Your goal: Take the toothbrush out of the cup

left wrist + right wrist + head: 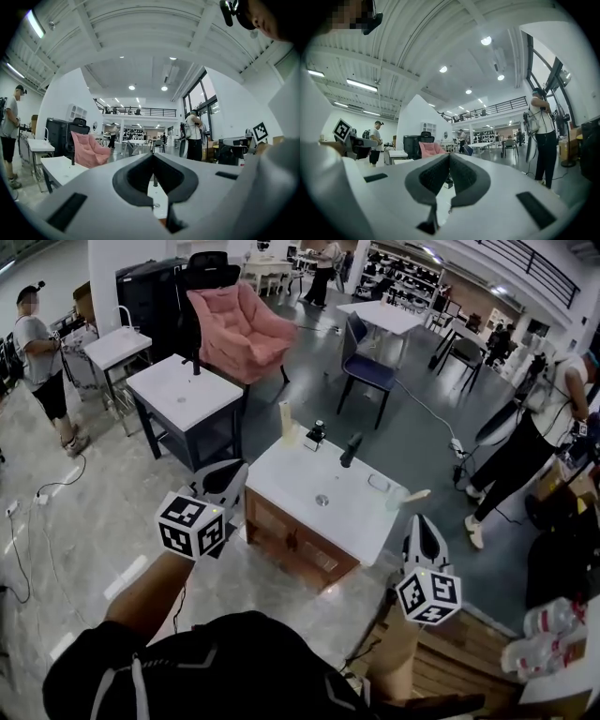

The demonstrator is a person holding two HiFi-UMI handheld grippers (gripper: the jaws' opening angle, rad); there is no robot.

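- While the head view takes in the whole white-topped washstand (291, 474), each gripper view catches only a sliver of that top past its own jaws, and neither shows the cup.
- Only the head view shows the clear cup (397, 499), at the washstand's right edge, with the toothbrush (417, 494) slanting out of it to the right.
- Off the washstand's left corner, the left gripper (234, 470) has its jaws pressed together on nothing, as the left gripper view makes plain.
- Just off the washstand's right edge, the right gripper (420, 521) is near the cup but apart from it, its jaws likewise closed and empty.
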